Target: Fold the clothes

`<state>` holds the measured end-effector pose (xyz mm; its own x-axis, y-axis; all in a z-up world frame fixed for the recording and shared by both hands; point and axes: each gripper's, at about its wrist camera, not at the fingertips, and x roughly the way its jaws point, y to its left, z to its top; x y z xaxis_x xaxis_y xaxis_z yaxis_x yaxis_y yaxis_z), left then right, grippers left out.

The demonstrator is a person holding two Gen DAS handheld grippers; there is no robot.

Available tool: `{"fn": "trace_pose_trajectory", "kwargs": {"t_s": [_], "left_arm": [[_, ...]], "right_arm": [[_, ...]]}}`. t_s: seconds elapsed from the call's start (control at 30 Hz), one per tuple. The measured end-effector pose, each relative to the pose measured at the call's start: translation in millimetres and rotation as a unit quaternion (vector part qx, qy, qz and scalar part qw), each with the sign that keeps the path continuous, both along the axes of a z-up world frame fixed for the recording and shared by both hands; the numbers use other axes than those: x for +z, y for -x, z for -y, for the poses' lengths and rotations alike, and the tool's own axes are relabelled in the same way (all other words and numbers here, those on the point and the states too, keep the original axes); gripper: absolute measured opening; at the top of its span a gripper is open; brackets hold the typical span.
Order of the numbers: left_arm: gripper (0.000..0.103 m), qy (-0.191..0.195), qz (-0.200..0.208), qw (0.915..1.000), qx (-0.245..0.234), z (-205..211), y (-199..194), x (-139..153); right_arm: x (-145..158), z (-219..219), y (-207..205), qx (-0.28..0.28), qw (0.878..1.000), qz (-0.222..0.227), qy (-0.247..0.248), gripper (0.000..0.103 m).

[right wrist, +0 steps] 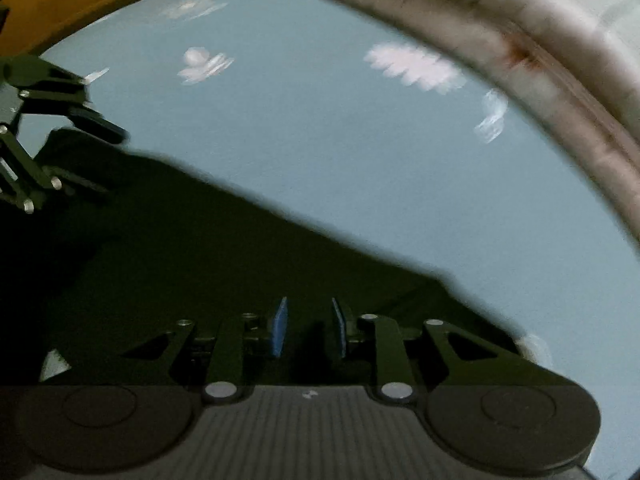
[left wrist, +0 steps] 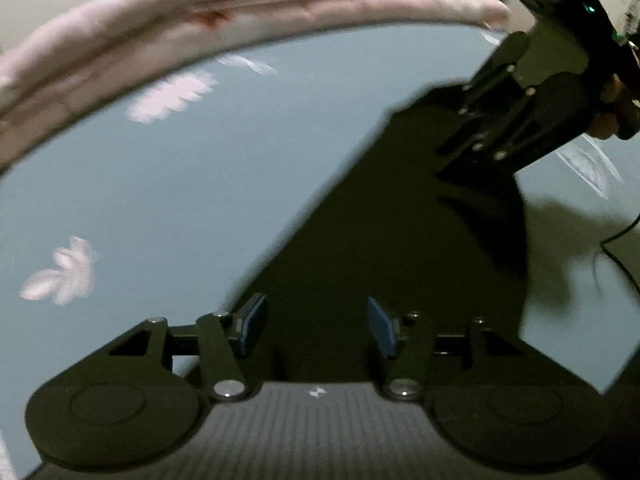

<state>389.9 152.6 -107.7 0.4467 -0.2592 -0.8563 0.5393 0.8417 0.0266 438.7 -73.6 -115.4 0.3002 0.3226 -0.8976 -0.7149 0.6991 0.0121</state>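
A dark green garment (left wrist: 380, 240) lies flat on a blue sheet with pink feather prints (left wrist: 160, 184); it also shows in the right wrist view (right wrist: 180, 248). My left gripper (left wrist: 316, 328) is open just above the garment's near part, nothing between its blue pads. My right gripper (right wrist: 308, 328) has its blue pads a little apart over the garment's edge, empty. The right gripper shows in the left wrist view (left wrist: 460, 184), low over the cloth's far edge. The left gripper shows in the right wrist view (right wrist: 96, 156), fingers spread.
A pink quilted roll (left wrist: 240, 12) borders the far side of the sheet, and it shows in the right wrist view (right wrist: 540, 60). A yellow-orange surface (right wrist: 80, 0) lies beyond the sheet. A black cable (left wrist: 620, 248) trails at the right.
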Motion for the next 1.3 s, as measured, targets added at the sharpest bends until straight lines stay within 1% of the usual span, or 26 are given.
{"fn": "trace_pose_trajectory", "kwargs": {"t_s": [0.07, 0.1, 0.13, 0.17, 0.2, 0.27, 0.33, 0.37, 0.43, 0.47, 0.53, 0.6, 0.67, 0.7, 0.73, 0.8, 0.83, 0.9, 1.0, 1.1, 1.13, 1.17, 1.2, 1.23, 1.27, 1.3], "left_arm": [[0.056, -0.012, -0.017, 0.9997, -0.011, 4, 4, -14], [0.057, -0.020, -0.022, 0.9995, -0.008, 2, 5, -21], [0.058, -0.032, -0.028, 0.9991, 0.005, -4, 4, -29], [0.064, -0.038, -0.031, 0.9986, 0.017, -10, 3, -35], [0.065, -0.023, -0.032, 0.9987, 0.031, -18, 3, -35], [0.064, -0.014, -0.042, 0.9967, 0.068, -31, -2, -31], [0.061, -0.012, -0.039, 0.9955, 0.086, -34, -3, -22], [0.061, -0.009, -0.036, 0.9954, 0.088, -34, -1, -16], [0.061, -0.003, -0.030, 0.9965, 0.077, -25, 8, -5], [0.061, 0.001, -0.031, 0.9974, 0.066, -20, 13, -2], [0.063, 0.007, -0.032, 0.9986, 0.042, -8, 23, 2], [0.063, 0.004, -0.035, 0.9993, 0.013, 3, 34, -2], [0.063, -0.019, -0.046, 0.9987, -0.004, 9, 37, -19], [0.065, -0.034, -0.050, 0.9981, -0.004, 9, 36, -29], [0.070, -0.041, -0.045, 0.9982, -0.001, 8, 36, -36], [0.070, -0.040, -0.026, 0.9986, 0.025, 3, 31, -28], [0.065, -0.041, -0.015, 0.9982, 0.040, 1, 27, -22], [0.065, -0.029, 0.003, 0.9983, 0.051, -7, 22, -9], [0.065, 0.008, 0.008, 0.9992, 0.038, -10, 16, 5], [0.066, 0.023, 0.004, 0.9995, -0.022, 3, 12, 2], [0.068, 0.018, 0.009, 0.9986, -0.048, 9, 14, -4], [0.068, 0.006, 0.015, 0.9979, -0.063, 15, 12, -12], [0.068, -0.015, 0.023, 0.9971, -0.071, 20, 7, -22], [0.070, -0.032, 0.031, 0.9962, -0.075, 24, 1, -31], [0.076, -0.031, 0.035, 0.9968, -0.064, 24, -6, -33], [0.076, -0.031, 0.040, 0.9973, -0.053, 24, -13, -34]], "right_arm": [[-11, 1, 14, -0.010, 1.000, -0.023, 0.001, 0.028], [-14, 5, 22, -0.016, 0.999, -0.033, -0.002, 0.029], [-17, 9, 29, -0.020, 0.999, -0.035, 0.000, 0.032], [-20, 11, 36, -0.024, 0.999, -0.029, 0.008, 0.034], [-20, 13, 43, -0.027, 0.999, -0.021, 0.015, 0.040], [-17, 17, 57, -0.034, 0.999, -0.007, 0.025, 0.040], [-9, 18, 64, -0.050, 0.999, -0.001, 0.011, 0.041], [-10, 17, 62, -0.055, 0.998, -0.010, -0.007, 0.041], [-9, 8, 73, -0.049, 0.998, -0.025, -0.030, 0.041], [-11, 3, 78, -0.042, 0.998, -0.030, -0.033, 0.041], [-20, -7, 88, -0.027, 0.999, -0.033, -0.018, 0.043], [-26, -10, 97, -0.030, 0.999, -0.024, 0.000, 0.043], [-19, -7, 102, -0.045, 0.999, -0.025, -0.008, 0.043], [-14, -5, 104, -0.052, 0.998, -0.030, -0.016, 0.043], [-10, -4, 108, -0.058, 0.998, -0.032, -0.020, 0.043], [-3, -3, 116, -0.067, 0.997, -0.033, -0.015, 0.043], [1, -2, 122, -0.070, 0.997, -0.033, -0.012, 0.043], [10, 1, 126, -0.079, 0.996, -0.037, -0.015, 0.044], [19, 7, 133, -0.102, 0.994, -0.039, -0.022, 0.046], [23, 11, 135, -0.123, 0.991, -0.042, -0.035, 0.046], [22, 12, 133, -0.128, 0.990, -0.045, -0.039, 0.046], [20, 10, 127, -0.133, 0.989, -0.049, -0.042, 0.046], [19, 9, 126, -0.138, 0.988, -0.052, -0.045, 0.046], [20, 10, 127, -0.143, 0.987, -0.054, -0.048, 0.046], [19, 10, 126, -0.146, 0.986, -0.055, -0.050, 0.046], [18, 9, 123, -0.150, 0.986, -0.054, -0.050, 0.046]]}}
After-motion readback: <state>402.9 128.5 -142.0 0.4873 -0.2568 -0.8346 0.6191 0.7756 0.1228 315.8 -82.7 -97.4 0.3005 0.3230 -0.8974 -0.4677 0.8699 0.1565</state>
